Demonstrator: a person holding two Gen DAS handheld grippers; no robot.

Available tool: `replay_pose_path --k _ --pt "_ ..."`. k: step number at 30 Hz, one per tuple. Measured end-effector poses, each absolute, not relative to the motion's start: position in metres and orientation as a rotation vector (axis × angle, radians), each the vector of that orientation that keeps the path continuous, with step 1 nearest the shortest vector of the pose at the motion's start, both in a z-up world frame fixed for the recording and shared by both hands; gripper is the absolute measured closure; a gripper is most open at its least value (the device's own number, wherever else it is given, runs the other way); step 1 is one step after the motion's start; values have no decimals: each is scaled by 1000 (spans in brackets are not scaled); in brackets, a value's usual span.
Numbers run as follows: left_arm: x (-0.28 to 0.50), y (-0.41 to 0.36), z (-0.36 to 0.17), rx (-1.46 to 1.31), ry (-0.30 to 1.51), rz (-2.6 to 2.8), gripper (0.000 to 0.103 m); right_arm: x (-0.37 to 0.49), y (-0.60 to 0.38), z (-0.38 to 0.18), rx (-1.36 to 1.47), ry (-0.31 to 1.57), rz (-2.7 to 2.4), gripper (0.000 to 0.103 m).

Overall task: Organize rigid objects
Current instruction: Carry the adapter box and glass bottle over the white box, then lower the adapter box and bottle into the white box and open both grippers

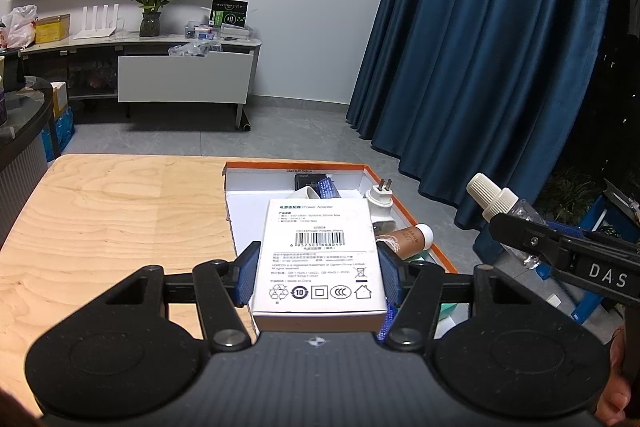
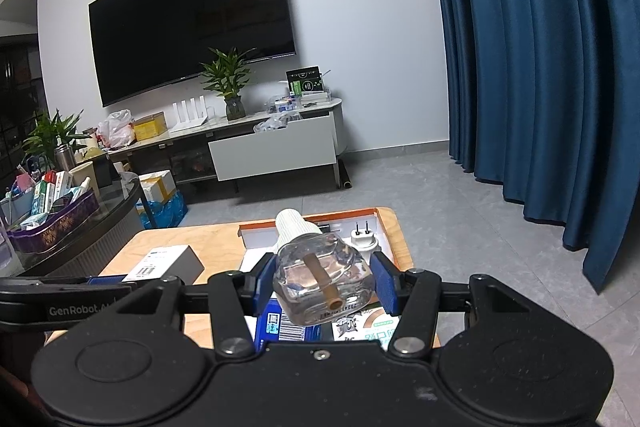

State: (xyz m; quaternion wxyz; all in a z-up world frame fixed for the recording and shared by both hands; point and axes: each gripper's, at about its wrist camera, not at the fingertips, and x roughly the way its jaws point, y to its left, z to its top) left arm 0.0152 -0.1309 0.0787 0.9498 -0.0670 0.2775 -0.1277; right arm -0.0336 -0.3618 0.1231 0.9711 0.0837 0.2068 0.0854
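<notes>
- The counter (image 1: 100, 219) is pale plywood with visible grain, standing on a grey tiled floor (image 2: 460, 211).
- A shallow orange-rimmed tray (image 1: 296, 165) with a white inside sits at the counter's far right part; in it lie a white two-pin plug (image 1: 379, 198), a brown tube with a white cap (image 1: 414, 237) and a dark flat item (image 1: 306, 181) at the back.
- Behind, a dark television (image 2: 192, 19) hangs on a white wall above a low media cabinet (image 2: 276, 147) bearing a potted plant (image 2: 230, 83) and a white router (image 2: 190, 113); blue curtains (image 2: 540, 47) fill the right side.
- The left claw (image 1: 318, 273) is held level above the tray's near left edge, its blue pads clamped on the two long sides of a white power adapter box (image 1: 318, 259), label and barcode facing up.
- The right claw (image 2: 326, 281) is raised over the tray's near end, tilted slightly, clamped on a clear glass bottle (image 2: 320, 279) with a ribbed white cap (image 2: 294, 227) pointing away and a tan wick inside.
- In the left view this bottle hangs off the counter's right edge, beside the tray.
</notes>
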Motion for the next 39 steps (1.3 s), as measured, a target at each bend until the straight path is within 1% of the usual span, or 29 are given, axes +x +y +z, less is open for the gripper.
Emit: replay_pose_path --k 18,39 --pt "24 -121 67 -145 604 -239 43 -14 -357 109 160 472 176 41" --pt "55 -116 36 -127 697 -206 43 24 -352 71 167 563 162 41"
